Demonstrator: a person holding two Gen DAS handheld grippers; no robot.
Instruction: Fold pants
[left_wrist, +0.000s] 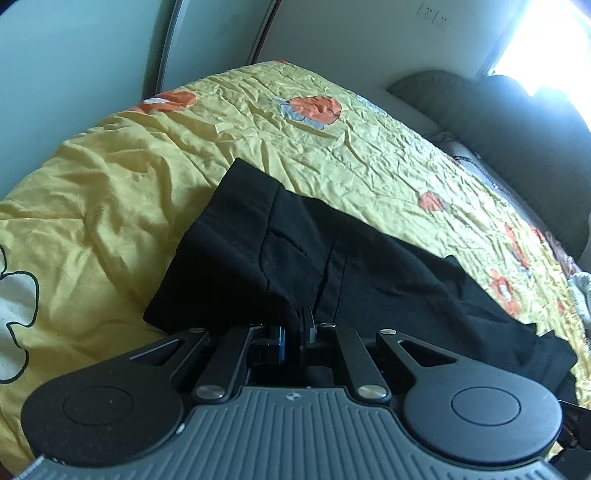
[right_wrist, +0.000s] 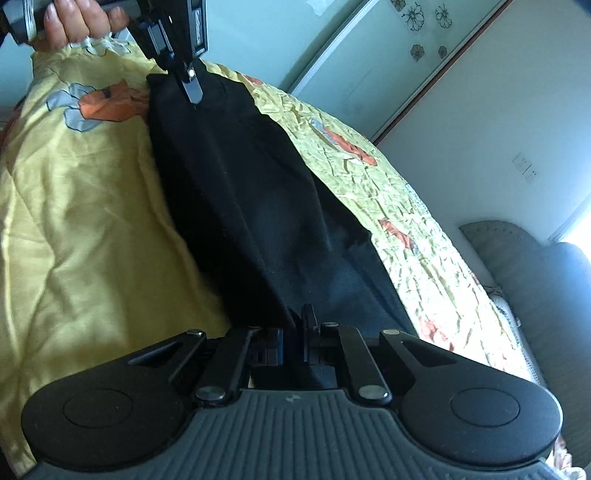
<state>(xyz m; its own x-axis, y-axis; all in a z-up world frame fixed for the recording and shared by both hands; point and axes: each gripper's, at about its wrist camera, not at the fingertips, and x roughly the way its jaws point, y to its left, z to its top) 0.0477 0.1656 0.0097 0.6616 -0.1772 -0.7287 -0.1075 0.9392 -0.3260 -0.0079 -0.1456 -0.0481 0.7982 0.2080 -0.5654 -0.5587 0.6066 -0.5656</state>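
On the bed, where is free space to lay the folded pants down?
Free: the yellow flowered quilt between the black pants and the pale wall, and the strip from the pants toward the dark grey headboard. Crowded: the near edge, where both grippers clamp the pants.

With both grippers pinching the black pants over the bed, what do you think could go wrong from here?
1. The left gripper and right gripper each pinch only an edge of the pants, so the fabric might slip out.
2. The quilt is rumpled, so the fold may land uneven.
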